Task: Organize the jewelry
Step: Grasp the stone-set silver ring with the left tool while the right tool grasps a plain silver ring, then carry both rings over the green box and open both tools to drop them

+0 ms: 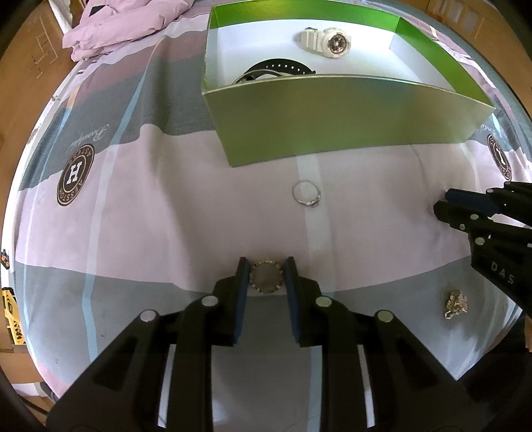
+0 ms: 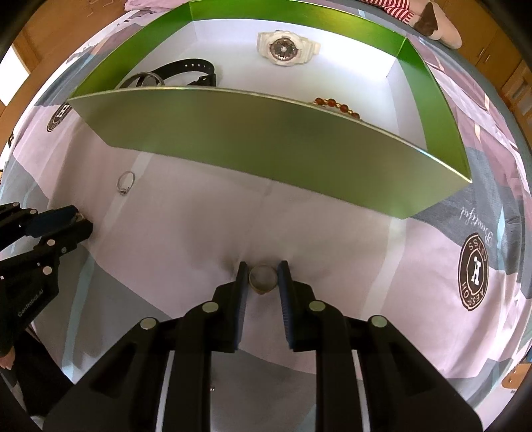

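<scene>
My left gripper (image 1: pixel 266 268) points down at the bedsheet, shut on a studded silver ring (image 1: pixel 266 291) that lies flat between its blue pads. In the same way my right gripper (image 2: pixel 263 266) is shut on a plain gold ring (image 2: pixel 262 290). A thin silver ring with a small stone (image 1: pixel 306 194) (image 2: pixel 125 182) lies loose on the sheet between the grippers and the green box (image 1: pixel 332 109) (image 2: pixel 266 139). The box holds a white watch (image 1: pixel 327 40) (image 2: pixel 282 48), a black watch (image 2: pixel 189 68), a silver bangle (image 2: pixel 143 79) and an amber bead bracelet (image 2: pixel 335 104).
A small gold tangle of jewelry (image 1: pixel 455 304) lies on the sheet right of my left gripper. The right gripper's fingers (image 1: pixel 447 207) show at the right edge there, and the left gripper's fingers (image 2: pixel 71 221) at the left of the right wrist view. A crumpled pink quilt (image 1: pixel 126 23) lies at the back left.
</scene>
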A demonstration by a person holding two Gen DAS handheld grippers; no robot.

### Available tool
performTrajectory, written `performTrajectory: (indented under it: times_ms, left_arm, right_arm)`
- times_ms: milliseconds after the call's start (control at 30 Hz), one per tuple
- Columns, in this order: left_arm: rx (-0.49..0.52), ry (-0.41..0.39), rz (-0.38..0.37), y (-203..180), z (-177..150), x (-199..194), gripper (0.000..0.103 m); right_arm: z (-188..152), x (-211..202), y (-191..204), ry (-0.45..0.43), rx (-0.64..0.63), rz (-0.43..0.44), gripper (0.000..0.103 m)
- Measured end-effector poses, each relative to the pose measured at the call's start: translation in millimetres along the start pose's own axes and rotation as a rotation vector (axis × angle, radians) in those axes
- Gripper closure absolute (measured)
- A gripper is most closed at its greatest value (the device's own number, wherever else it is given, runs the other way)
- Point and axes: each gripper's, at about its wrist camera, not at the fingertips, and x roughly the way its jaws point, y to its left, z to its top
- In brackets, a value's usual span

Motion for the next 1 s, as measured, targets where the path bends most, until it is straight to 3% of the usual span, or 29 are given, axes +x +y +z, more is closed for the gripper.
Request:
performTrajectory:
  times_ms: [100,300,500,567,700,800,1000]
  left_arm:
    - [-0.007,-0.003,-0.002,-0.9,-0.4,-0.3,0.079]
    - [-0.013,-0.008,-0.008,0.7,1.0,0.1,0.063]
    - [-0.014,-0.007,-0.015,0.0,0.9,0.6,0.061]
    - [-0.010,-0.005,-0.016,-0.6,0.8,0.7,0.062]
    - [-0.002,-0.002,-0.029,-1.2,0.5,0.3,0.081]
    - [-0.001,-0.001,-0.034,-0.9,0.8,0.2,0.082]
    - [-0.009,-0.027,-0.032,0.1,0.3,-4.2,0.083]
  right_arm:
    - [-1.3,0.1,0.3,-0.001,-0.001,0.005,0.082]
    - [0.7,-1.7,-7.8,-0.001,0.019,0.015,0.079]
    - [1.7,-1.8,-10.4,-0.002,0.021,0.008,0.070]
    - [2.5,-2.1,-12.6,-0.004,0.026,0.014,0.068]
    - [2.7,-2.0,-13.7,-0.005,0.022,0.009,0.068]
    - [3.1,-3.8,-13.3,-0.005,0.015,0.023,0.083]
    - [6.8,-6.9,-18.4,-0.025,0.026,0.028,0.085]
